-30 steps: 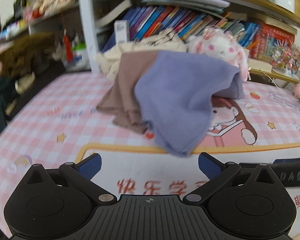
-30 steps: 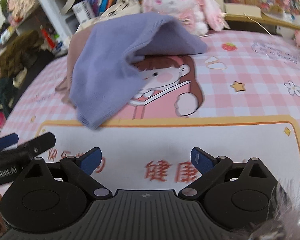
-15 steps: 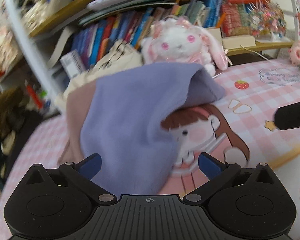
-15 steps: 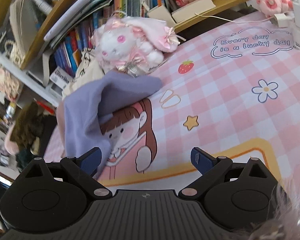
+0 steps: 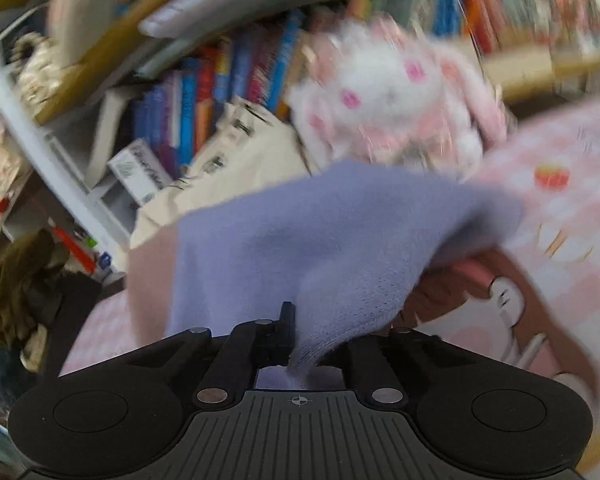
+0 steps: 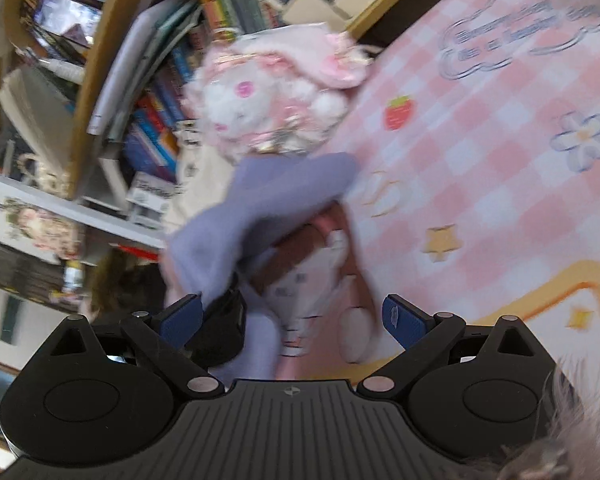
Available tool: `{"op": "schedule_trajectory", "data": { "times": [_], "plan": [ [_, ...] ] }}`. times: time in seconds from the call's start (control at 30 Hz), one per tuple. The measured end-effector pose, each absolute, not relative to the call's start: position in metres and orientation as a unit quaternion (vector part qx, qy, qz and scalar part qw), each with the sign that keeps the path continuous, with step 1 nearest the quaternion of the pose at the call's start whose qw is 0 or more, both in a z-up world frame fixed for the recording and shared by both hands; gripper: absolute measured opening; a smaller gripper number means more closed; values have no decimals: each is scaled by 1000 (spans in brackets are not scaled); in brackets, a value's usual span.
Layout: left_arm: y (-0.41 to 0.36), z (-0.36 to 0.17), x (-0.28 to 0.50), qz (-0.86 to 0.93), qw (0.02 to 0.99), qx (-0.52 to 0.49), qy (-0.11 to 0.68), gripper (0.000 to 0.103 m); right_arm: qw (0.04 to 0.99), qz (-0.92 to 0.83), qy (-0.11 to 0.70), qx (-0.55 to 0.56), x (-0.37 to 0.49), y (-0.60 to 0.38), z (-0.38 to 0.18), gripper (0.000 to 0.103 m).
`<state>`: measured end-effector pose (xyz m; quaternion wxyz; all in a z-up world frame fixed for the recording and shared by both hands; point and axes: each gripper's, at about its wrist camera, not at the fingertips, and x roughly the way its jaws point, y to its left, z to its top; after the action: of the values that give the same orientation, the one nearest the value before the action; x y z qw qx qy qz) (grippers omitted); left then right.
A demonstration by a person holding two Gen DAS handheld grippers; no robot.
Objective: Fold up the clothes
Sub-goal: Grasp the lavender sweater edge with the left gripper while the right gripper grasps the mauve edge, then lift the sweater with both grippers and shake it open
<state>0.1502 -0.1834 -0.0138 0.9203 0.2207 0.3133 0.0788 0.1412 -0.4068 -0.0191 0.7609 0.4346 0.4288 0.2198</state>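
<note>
The surface (image 6: 500,168), covered by a pink checked mat with a cartoon print, runs back to a crowded bookshelf (image 5: 204,92); a white and pink plush rabbit (image 5: 388,96) sits at its far edge, with a cream printed bag (image 5: 236,160) beside it. The task's lilac garment (image 5: 320,248) lies in a heap near the rabbit, draped over a dusty pink garment (image 5: 150,272), its near hem reaching down toward the viewer. The left tongs (image 5: 290,344) have just been closing and are now clenched on that near hem, with knit cloth bunched between the fingers. The right tongs (image 6: 292,316) stand released, blue pads wide apart, nothing between them; they sit just beside the left tool, close to the same hanging edge. Both views are blurred, so the exact amount of cloth caught cannot be judged. Risks, as assessed: the grip appears to sit on the very edge of the hem, so a brisk pull may let the knit slip out. Lifting may also drag the pink garment along, since the two overlap. The rabbit and bag stand near enough to be swept if the lilac piece is drawn wide. The right tongs, if closed here, may seize a bunched fold rather than a clean corner, spoiling the spread.
</note>
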Motion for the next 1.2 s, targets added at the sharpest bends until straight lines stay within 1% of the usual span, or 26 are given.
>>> {"op": "schedule_trajectory", "data": {
  "times": [0.07,0.13,0.2,0.3,0.4,0.43,0.47,0.5,0.53,0.57,0.63,0.7,0.83,0.9,0.97,1.03,1.07,1.13,1.2],
  "plan": [
    [-183,5,126,62,927,219,299,5,724,234,421,493,146,-401,-29,98],
    [-187,18,103,53,926,232,295,5,661,230,412,583,149,-394,-50,100],
    [-191,31,80,43,924,244,291,5,601,210,420,647,150,-385,-70,100],
    [-193,44,52,42,925,244,290,5,558,189,428,686,150,-371,-91,100],
    [-194,53,24,47,925,241,291,5,560,161,432,688,148,-368,-97,92],
    [-194,55,15,48,924,241,292,5,568,146,436,683,145,-368,-97,75],
    [-194,53,8,49,922,247,294,5,577,135,441,674,143,-369,-96,50],
    [-194,51,2,50,920,252,296,5,587,136,445,663,140,-373,-94,37],
    [-194,49,-5,50,918,256,299,5,601,146,444,649,138,-379,-88,17],
    [-193,47,-10,46,918,253,303,5,617,161,439,633,135,-386,-80,10],
    [-195,49,-22,25,921,235,310,5,654,203,411,601,131,-404,-54,10],
    [-200,64,-32,-2,933,209,292,5,692,247,369,569,131,-419,-14,9],
    [-198,135,-50,-55,975,119,182,5,750,353,235,507,132,-431,97,9],
    [-185,175,-63,-83,988,57,116,5,753,412,166,486,129,-429,152,9],
    [-164,206,-80,-119,992,0,50,5,740,468,117,469,126,-420,193,9],
    [-141,223,-93,-155,987,-45,11,7,726,511,93,450,125,-404,219,9],
    [-129,225,-94,-166,984,-60,12,10,726,521,94,439,125,-391,227,9],
    [-103,213,-90,-165,982,-76,44,12,746,504,131,416,127,-363,222,9],
    [-79,180,-78,-139,981,-83,106,12,773,463,195,388,131,-328,200,9]
  ]
}}
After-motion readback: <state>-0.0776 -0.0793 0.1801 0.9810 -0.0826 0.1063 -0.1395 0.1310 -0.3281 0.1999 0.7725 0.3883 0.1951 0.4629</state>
